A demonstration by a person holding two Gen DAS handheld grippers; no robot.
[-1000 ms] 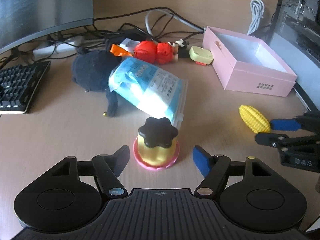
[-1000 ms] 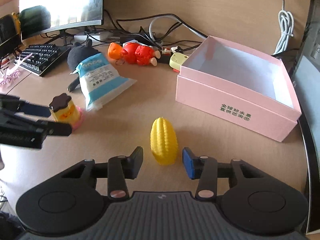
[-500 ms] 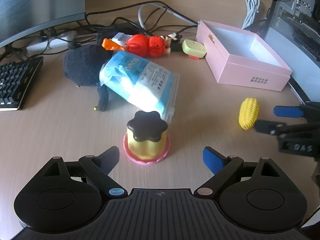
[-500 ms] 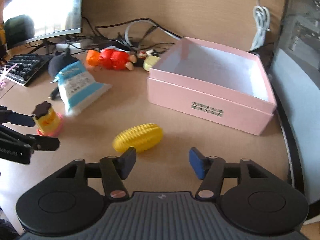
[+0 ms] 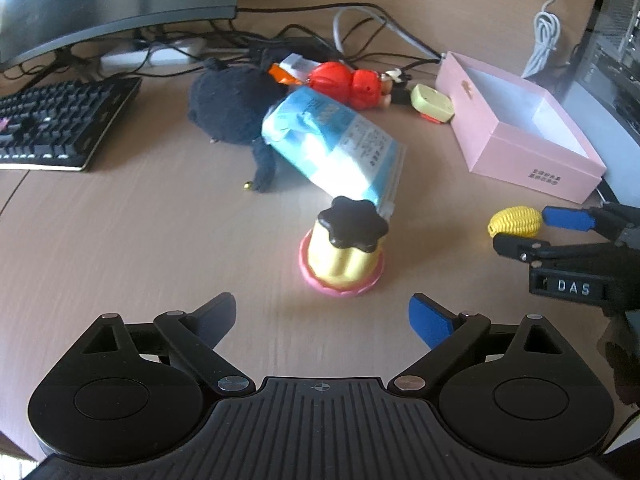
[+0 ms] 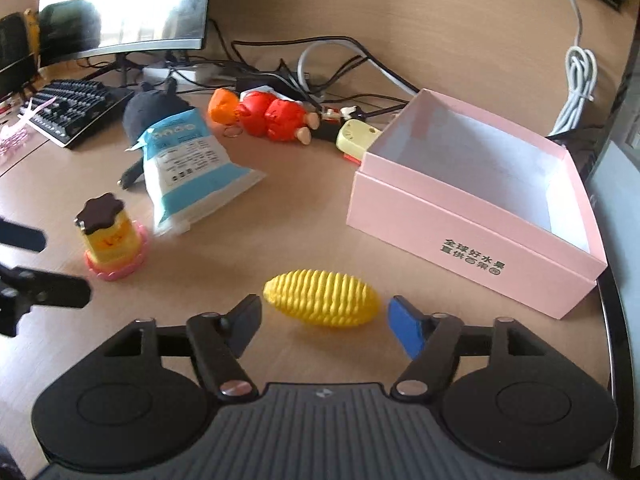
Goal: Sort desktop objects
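Right claw (image 6: 322, 320) gapes low over the table (image 6: 280, 232), yellow corn toy (image 6: 322, 298) lying crosswise between its fingers; left claw (image 5: 322, 316) gapes level before the pudding toy (image 5: 344, 254).

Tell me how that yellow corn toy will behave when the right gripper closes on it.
The yellow corn toy lies on its side with a rounded, tapered body, so it will probably roll or pivot if one finger touches first. Its ridged surface should give the pads some grip. The right gripper is open with fingers flanking both tapered ends; squeezing there may let it squirt out.
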